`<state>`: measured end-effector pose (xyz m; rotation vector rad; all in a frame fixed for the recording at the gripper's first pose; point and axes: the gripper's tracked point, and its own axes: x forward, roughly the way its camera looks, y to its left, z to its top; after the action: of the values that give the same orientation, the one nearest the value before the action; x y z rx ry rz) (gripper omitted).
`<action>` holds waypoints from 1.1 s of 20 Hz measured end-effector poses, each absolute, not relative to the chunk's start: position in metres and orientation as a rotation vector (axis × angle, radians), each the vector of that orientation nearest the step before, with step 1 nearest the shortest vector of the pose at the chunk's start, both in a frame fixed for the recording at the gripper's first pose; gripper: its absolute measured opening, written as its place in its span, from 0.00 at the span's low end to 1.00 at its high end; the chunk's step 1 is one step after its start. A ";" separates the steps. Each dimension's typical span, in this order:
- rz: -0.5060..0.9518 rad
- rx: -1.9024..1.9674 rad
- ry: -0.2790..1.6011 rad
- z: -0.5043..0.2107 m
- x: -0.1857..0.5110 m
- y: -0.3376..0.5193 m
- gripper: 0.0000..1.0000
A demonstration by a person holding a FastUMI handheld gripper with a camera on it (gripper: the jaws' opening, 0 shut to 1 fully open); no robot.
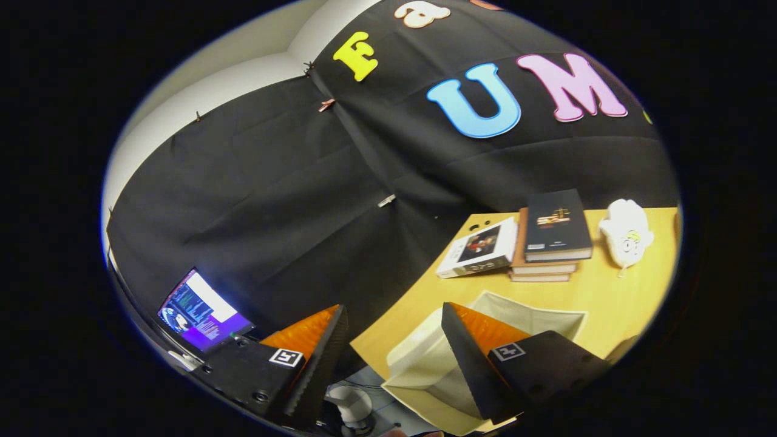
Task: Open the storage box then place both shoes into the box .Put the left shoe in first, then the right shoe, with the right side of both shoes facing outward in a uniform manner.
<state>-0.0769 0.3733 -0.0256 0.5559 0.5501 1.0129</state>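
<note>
Gripper spread and empty above the table's near corner; the box looks open, no shoes visible.

The pale yellow wooden table (pixel 613 303) carries everything. Near its front edge, a cream fabric storage box (pixel 425 358) sits with its mouth apparently open, partly behind one finger of the gripper (pixel 388 358), whose fingers stand wide apart, pinching nothing. Toward the back edge lie a stack of dark-covered books (pixel 549 243), a white-covered book (pixel 479 249) beside it, and a small white plush toy (pixel 626 233). Judging so, opening seems done; both shoes remain.
</note>
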 end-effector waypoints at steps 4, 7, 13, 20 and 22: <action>0.863 0.455 0.548 -0.058 -0.063 0.304 0.96; 0.763 0.430 0.579 -0.082 -0.058 0.252 0.96; 0.522 0.395 0.742 -0.181 -0.066 0.156 0.96; 0.320 0.294 0.982 -0.313 -0.108 0.087 0.87; 0.316 0.264 1.019 -0.342 -0.112 0.086 0.76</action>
<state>-0.1124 0.0856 -0.3421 0.2643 1.0191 0.3160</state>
